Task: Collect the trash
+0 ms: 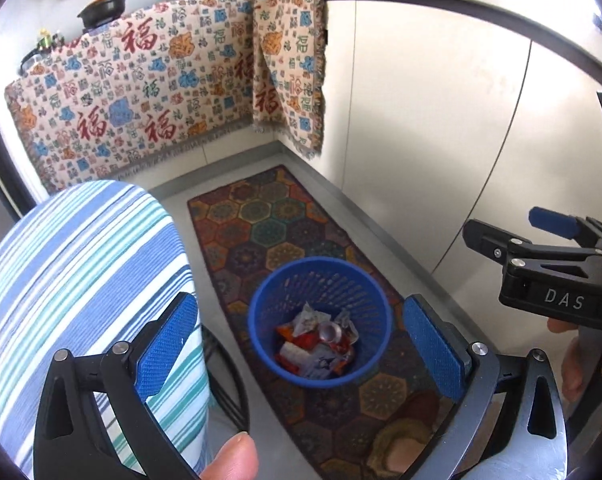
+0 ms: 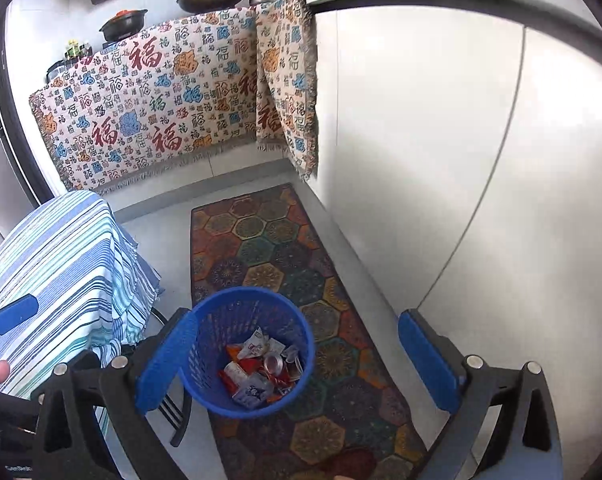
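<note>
Left wrist view: my left gripper [image 1: 301, 344] stands fully spread and empty above the blue basket [image 1: 261, 344], which sits on the patterned rug [image 1: 261, 224] with the trash [image 1: 317, 344] inside.

Right wrist view: my right gripper [image 2: 297, 360] is likewise wide apart, gripping nothing, over the same basket.

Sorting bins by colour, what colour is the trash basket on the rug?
Blue basket, best in the right wrist view.

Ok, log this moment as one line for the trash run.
left gripper: open, empty | right gripper: open, empty | blue perforated plastic wastebasket: upright on patterned hexagon rug, holds crumpled wrappers
</note>
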The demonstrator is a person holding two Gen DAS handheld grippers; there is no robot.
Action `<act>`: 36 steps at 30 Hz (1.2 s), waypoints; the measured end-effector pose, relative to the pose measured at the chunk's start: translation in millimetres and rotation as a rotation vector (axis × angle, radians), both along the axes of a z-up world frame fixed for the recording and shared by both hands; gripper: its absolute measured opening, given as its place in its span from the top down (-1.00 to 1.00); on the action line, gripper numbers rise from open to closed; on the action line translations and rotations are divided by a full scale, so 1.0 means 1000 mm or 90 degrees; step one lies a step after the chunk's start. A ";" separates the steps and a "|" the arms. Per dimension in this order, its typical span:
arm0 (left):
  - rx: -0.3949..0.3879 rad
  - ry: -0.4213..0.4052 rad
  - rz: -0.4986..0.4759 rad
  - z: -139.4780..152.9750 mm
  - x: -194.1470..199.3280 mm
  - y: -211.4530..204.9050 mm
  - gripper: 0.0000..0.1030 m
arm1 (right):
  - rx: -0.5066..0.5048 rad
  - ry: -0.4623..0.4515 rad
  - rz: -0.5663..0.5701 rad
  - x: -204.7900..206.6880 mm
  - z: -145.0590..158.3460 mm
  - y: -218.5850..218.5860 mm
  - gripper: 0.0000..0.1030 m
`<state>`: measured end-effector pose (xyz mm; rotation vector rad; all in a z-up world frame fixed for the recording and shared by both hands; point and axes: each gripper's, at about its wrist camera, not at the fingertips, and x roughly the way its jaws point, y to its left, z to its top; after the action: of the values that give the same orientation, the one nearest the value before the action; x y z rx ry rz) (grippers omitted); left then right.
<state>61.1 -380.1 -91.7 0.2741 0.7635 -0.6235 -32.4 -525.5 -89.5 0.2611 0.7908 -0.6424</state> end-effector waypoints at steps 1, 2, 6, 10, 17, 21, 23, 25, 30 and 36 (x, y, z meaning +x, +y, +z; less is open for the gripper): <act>0.009 -0.009 0.014 0.005 -0.003 0.003 -0.99 | 0.001 -0.002 -0.001 -0.003 0.004 0.003 -0.99; 0.022 -0.022 0.028 0.009 -0.007 0.004 -0.99 | 0.011 -0.009 0.003 -0.008 0.008 0.005 -0.99; 0.050 -0.052 0.031 0.021 -0.020 0.011 -0.99 | 0.023 -0.012 -0.002 -0.023 0.021 0.013 -0.99; 0.025 0.006 0.033 0.027 -0.017 0.020 -0.99 | 0.029 -0.024 -0.012 -0.035 0.029 0.032 -0.99; 0.072 0.004 0.048 0.027 -0.019 0.018 -0.99 | 0.046 -0.003 -0.007 -0.042 0.032 0.054 -0.99; 0.033 0.031 0.040 0.033 -0.019 0.029 -0.99 | 0.050 0.005 -0.010 -0.048 0.037 0.060 -0.99; 0.029 0.029 0.045 0.036 -0.020 0.030 -0.99 | 0.048 0.008 -0.010 -0.051 0.039 0.063 -0.99; 0.029 0.028 0.046 0.040 -0.021 0.030 -0.99 | 0.048 0.011 -0.008 -0.052 0.042 0.065 -0.99; 0.029 0.021 0.039 0.044 -0.026 0.028 -0.99 | 0.049 0.008 -0.003 -0.054 0.048 0.067 -0.99; 0.025 0.016 0.035 0.048 -0.028 0.026 -0.99 | 0.045 0.009 -0.002 -0.054 0.051 0.068 -0.99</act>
<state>32.8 -354.1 -44.0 0.2812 0.8060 -0.5621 -86.2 -457.7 -38.6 0.3222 0.8281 -0.6214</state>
